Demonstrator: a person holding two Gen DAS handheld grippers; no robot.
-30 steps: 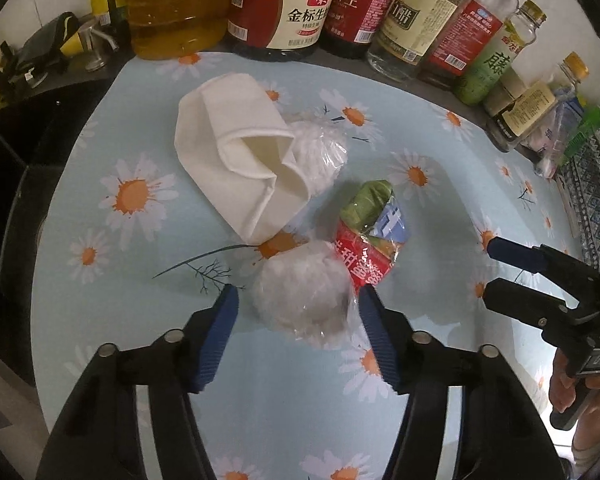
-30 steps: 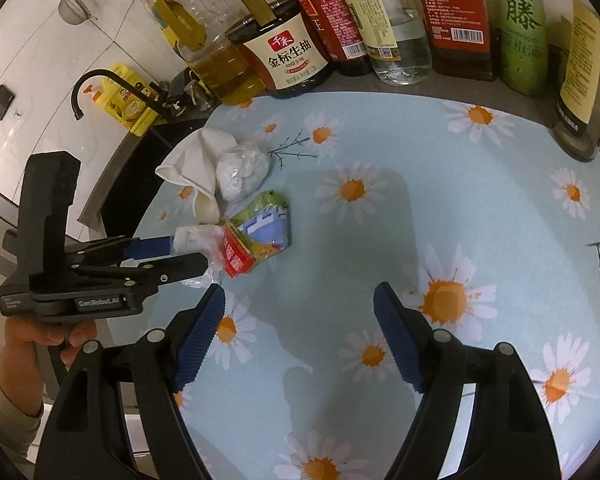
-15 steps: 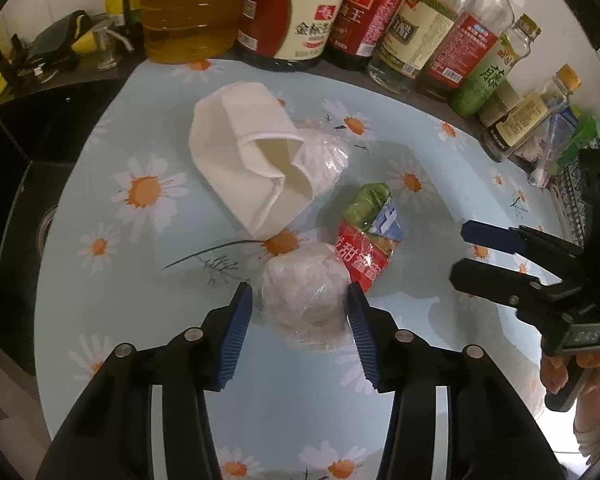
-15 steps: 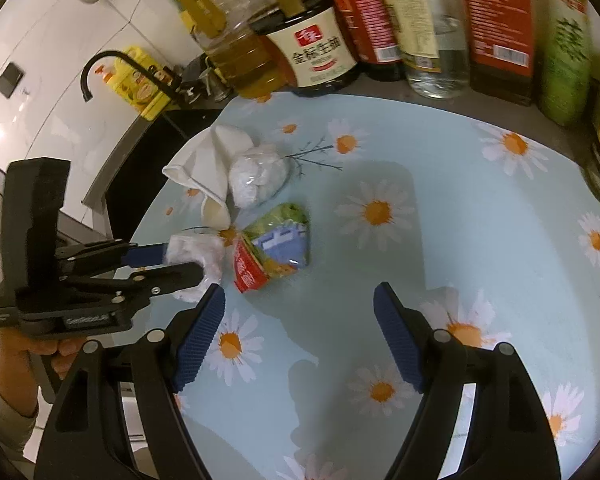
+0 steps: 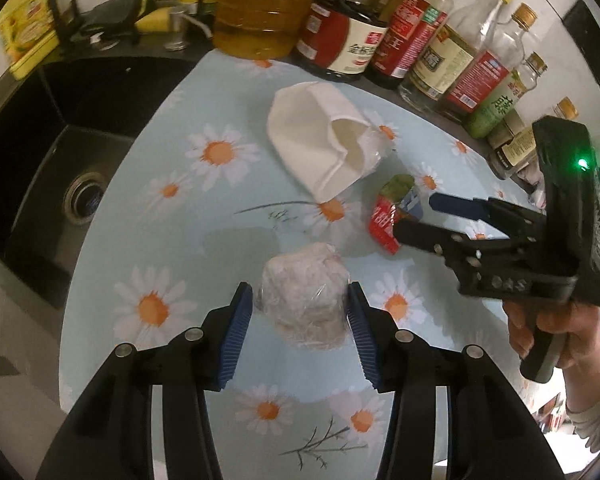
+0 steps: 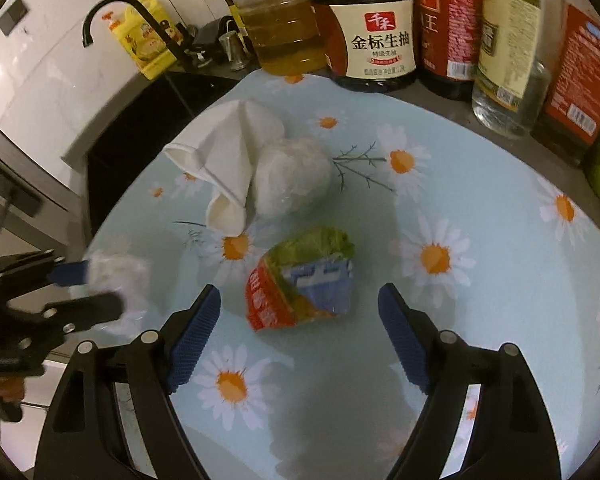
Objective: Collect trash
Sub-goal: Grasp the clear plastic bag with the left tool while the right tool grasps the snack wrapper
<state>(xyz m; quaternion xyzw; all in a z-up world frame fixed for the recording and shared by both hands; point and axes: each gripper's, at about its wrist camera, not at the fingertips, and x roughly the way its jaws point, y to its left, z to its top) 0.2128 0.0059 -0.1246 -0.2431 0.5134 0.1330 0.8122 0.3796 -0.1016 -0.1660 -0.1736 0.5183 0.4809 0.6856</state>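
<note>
My left gripper (image 5: 300, 320) is shut on a crumpled white plastic-wrap ball (image 5: 304, 296) and holds it above the daisy-print mat (image 5: 180, 208); the ball also shows in the right wrist view (image 6: 116, 280). My right gripper (image 6: 300, 332) is open, its fingers on either side of a red, green and blue snack wrapper (image 6: 300, 280), which lies on the mat and also shows in the left wrist view (image 5: 396, 212). A folded white cloth (image 5: 320, 148) and a second plastic-wrap ball (image 6: 292, 178) lie beyond it.
A row of oil, soy sauce and vinegar bottles (image 5: 352, 40) stands along the back edge. A black sink (image 5: 52, 152) with a black tap (image 6: 112, 12) is to the left of the mat.
My left gripper closed on the plastic-wrap ball and lifted it off the mat. My right gripper moved forward and left, over the snack wrapper.
</note>
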